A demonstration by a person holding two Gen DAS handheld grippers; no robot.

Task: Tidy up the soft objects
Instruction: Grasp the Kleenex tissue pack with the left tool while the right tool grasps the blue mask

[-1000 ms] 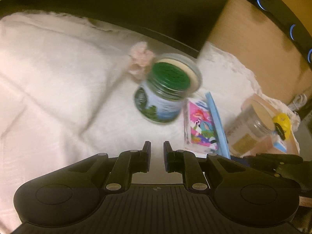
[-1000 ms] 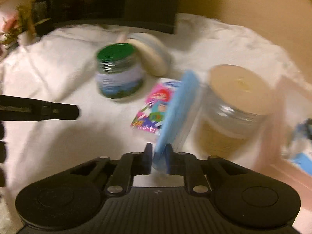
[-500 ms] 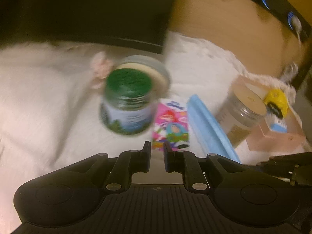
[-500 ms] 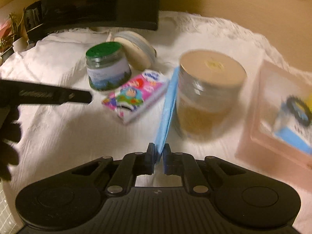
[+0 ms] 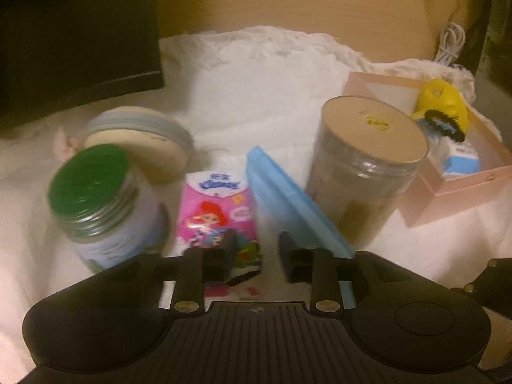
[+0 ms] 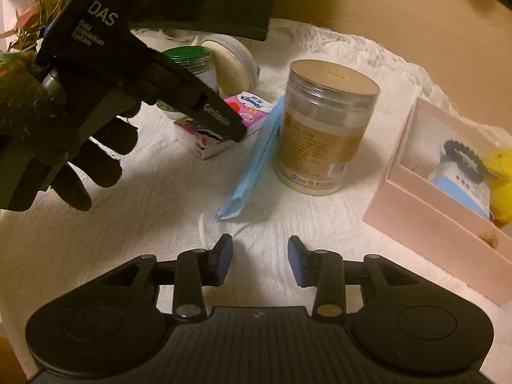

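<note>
Jaws on the right hand-held gripper [image 6: 257, 260] are opening with nothing between them; the blue pouch [image 6: 256, 156] lies just ahead, leaning against the clear jar [image 6: 323, 128]. The left hand-held gripper [image 5: 254, 256] is opening over the pink tissue pack [image 5: 217, 211], not pressing it.

tissue pack [image 6: 246, 108] lies between green-lid jar [image 6: 188, 64] on the left and mask [image 6: 256, 160], which leans against tall jar [image 6: 323, 128]; box [image 6: 425, 198] far right.

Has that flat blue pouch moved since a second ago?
Yes. The blue pouch, then pinched in the right gripper, now lies free on the white cloth, leaning by the tall jar; the jaws are opening, empty.
</note>
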